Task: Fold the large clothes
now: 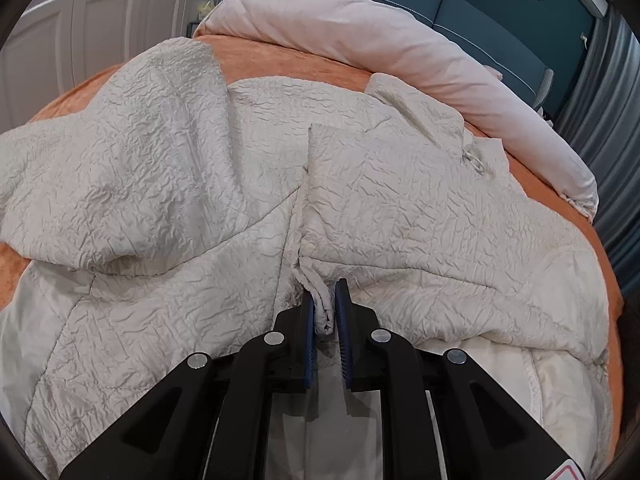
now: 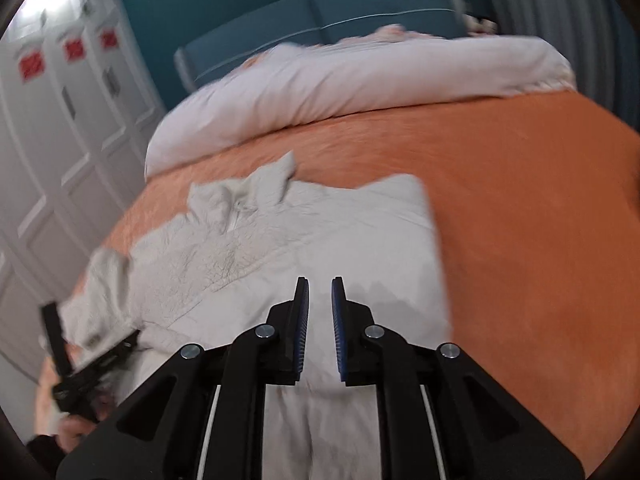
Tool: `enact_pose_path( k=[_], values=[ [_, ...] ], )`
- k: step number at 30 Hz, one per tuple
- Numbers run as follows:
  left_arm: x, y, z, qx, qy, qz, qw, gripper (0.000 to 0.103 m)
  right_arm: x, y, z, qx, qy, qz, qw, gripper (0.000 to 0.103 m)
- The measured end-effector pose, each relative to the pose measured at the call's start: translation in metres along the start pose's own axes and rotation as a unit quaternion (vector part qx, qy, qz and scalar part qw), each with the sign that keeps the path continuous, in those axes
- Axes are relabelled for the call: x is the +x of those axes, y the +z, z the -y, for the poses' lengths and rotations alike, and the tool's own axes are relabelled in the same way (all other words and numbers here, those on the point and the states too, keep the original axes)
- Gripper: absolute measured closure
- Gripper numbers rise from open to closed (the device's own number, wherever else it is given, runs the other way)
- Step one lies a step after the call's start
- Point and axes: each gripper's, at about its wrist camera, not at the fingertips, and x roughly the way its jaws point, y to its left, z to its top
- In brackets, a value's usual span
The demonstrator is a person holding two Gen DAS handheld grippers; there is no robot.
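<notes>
A cream, crinkled quilted jacket [image 1: 180,160] lies spread front-up on the orange bedspread [image 1: 280,60]. My left gripper [image 1: 325,300] is shut on a bunched fold of the jacket's front edge, and the cloth shows between its blue pads. In the blurred right wrist view, the same jacket [image 2: 280,240] lies ahead. My right gripper [image 2: 320,292] sits low over its smooth pale lining. Its jaws stand close together, cloth fills the narrow gap, and creases run back from them. At that view's lower left, a hand [image 2: 76,428] holds the left gripper [image 2: 128,338] at the jacket's edge.
A rolled pale duvet [image 2: 360,76] lies across the head of the bed, before a teal headboard [image 2: 320,12]. White wardrobe doors [image 2: 60,140] stand on the left and a grey curtain [image 1: 608,120] on the right. Bare orange bedspread [image 2: 520,220] stretches right of the jacket.
</notes>
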Motion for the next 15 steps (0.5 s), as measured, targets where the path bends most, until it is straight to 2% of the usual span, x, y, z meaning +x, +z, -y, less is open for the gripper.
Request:
enact_pose_path(
  k=[2,4,5,8,15],
  values=[
    [0.001,0.0,0.0,-0.004,-0.004,-0.001,1.0,0.089,0.023,-0.003,0.002,-0.017,-0.029,-0.026,0.999,0.092],
    [0.0,-0.003,-0.001,-0.007,-0.009,0.001,0.9999,0.089,0.049,-0.017,0.023,0.018,-0.056,-0.059,0.997,0.097],
    [0.0,-0.005,-0.002,-0.008,-0.012,0.002,0.9999,0.089,0.05,-0.024,0.039,0.051,-0.051,-0.06,0.996,0.102],
    [0.002,-0.005,-0.004,-0.012,-0.021,0.008,0.9997,0.088,0.049,-0.034,0.059,0.11,-0.045,-0.046,0.992,0.103],
    [0.002,-0.006,-0.013,-0.023,-0.033,0.009,0.9992,0.088,0.064,-0.029,0.036,0.035,-0.107,-0.06,0.992,0.103]
  ],
)
